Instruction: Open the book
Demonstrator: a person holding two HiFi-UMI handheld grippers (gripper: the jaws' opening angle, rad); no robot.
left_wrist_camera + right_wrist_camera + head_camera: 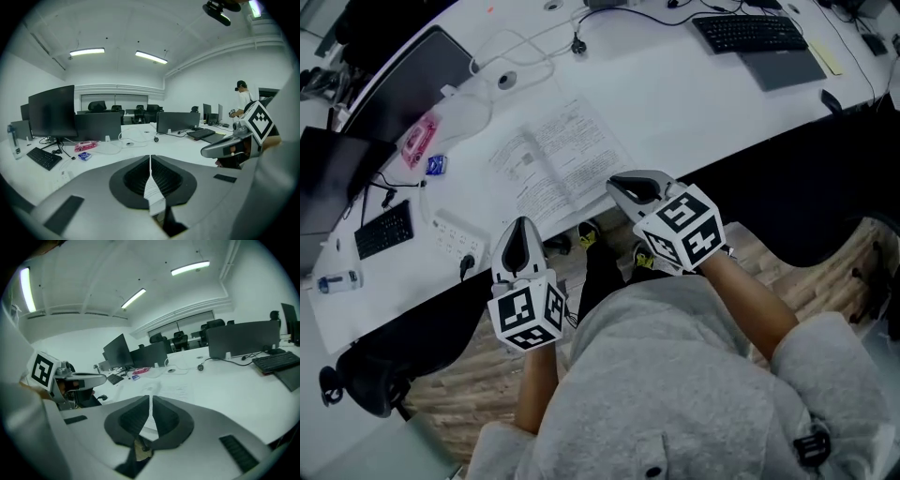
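Observation:
The book (558, 164) lies open and flat on the white desk (675, 94), its printed pages facing up; it also shows in the right gripper view (176, 391). My left gripper (522, 227) hovers at the desk's near edge, just short of the book's near left corner, jaws shut with nothing held. My right gripper (623, 187) hangs at the book's near right corner, jaws also together and empty. In the left gripper view the jaws (150, 161) meet in a thin line, and in the right gripper view the jaws (150, 401) do the same.
A black keyboard (750, 33) and a grey pad (787, 67) lie far right. At the left are a dark monitor (412, 84), a pink case (419, 139), a power strip (455, 239), a small keyboard (384, 230) and a white cable (525, 56). A black chair (366, 375) stands below left.

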